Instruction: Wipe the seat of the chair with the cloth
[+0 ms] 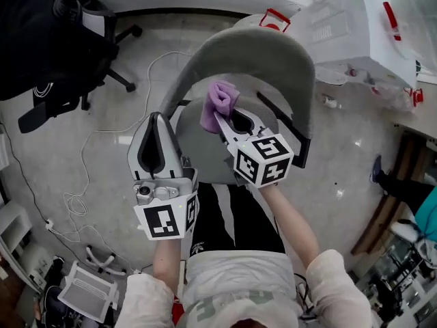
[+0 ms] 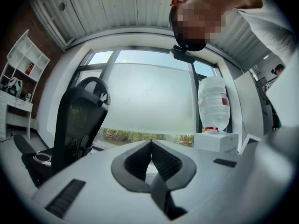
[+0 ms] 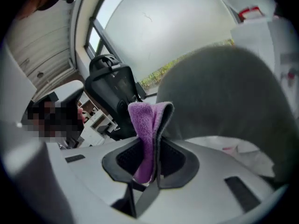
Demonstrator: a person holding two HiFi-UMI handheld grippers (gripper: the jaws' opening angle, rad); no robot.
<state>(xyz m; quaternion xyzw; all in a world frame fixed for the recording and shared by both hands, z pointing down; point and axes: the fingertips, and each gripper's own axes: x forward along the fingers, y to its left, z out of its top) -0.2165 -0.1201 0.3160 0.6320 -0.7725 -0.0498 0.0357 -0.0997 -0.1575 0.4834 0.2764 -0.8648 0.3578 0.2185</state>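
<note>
The right gripper [image 1: 220, 119] pinches the fluffy purple cloth [image 1: 220, 100] over the grey chair seat [image 1: 199, 147] (left gripper [image 1: 158, 118] pressed together, empty); pressing it down probably comes next.

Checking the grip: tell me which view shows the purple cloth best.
The right gripper view: the purple cloth stands pinched between the right tongs, its fold poking up past the tips. The head view shows only a bunched lump above the chair seat. The left gripper view shows none.

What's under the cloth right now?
The grey seat, in front of the backrest. The right gripper is shut on the cloth. The cloth covers the spot beneath it, so contact with the seat cannot be seen.
</note>
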